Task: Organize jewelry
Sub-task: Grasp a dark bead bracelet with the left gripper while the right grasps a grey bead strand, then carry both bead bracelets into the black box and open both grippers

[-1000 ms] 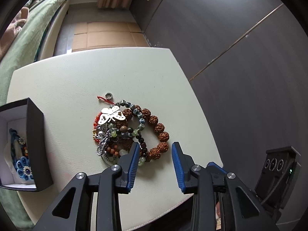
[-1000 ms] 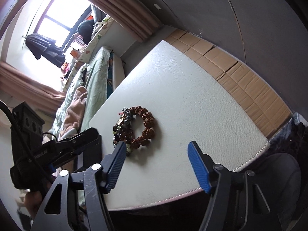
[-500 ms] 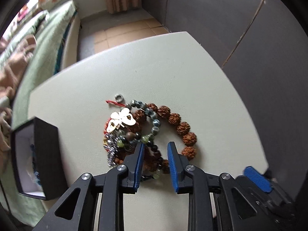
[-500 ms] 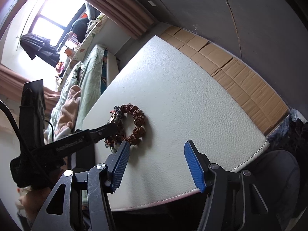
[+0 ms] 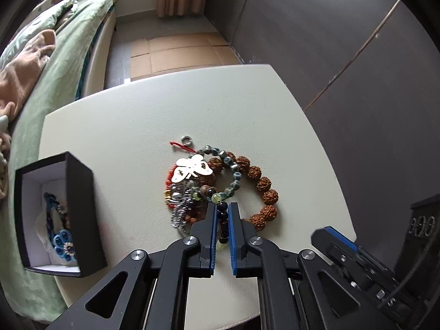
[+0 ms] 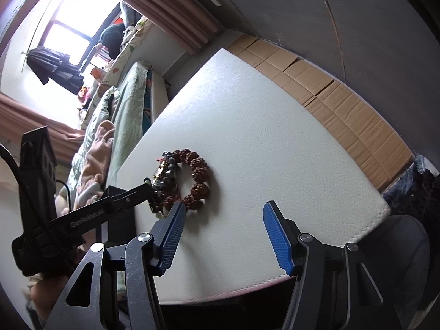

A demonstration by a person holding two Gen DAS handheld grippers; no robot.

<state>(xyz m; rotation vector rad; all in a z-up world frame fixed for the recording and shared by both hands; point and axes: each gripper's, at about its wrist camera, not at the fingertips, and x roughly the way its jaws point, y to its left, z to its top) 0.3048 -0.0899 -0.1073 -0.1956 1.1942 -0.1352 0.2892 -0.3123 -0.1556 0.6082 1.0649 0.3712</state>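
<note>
Left claw (image 5: 222, 214) clenched on the dark-bead bracelet (image 5: 222, 221) at the 6 o'clock edge of the jewelry pile (image 5: 217, 187) on the counter (image 5: 132, 126). Black box (image 5: 82, 214) lies at 9 o'clock. Right claw (image 6: 222, 236) released, pile at its 11 o'clock.

black box (image 5: 82, 209) left of jewelry pile (image 5: 217, 189), tabletop (image 5: 132, 126) open beyond

The blue bracelet (image 5: 59, 231) sits partly hidden behind the black box (image 5: 82, 214) wall, and the tangled beads (image 5: 189, 200) are too mixed up to tell apart
</note>
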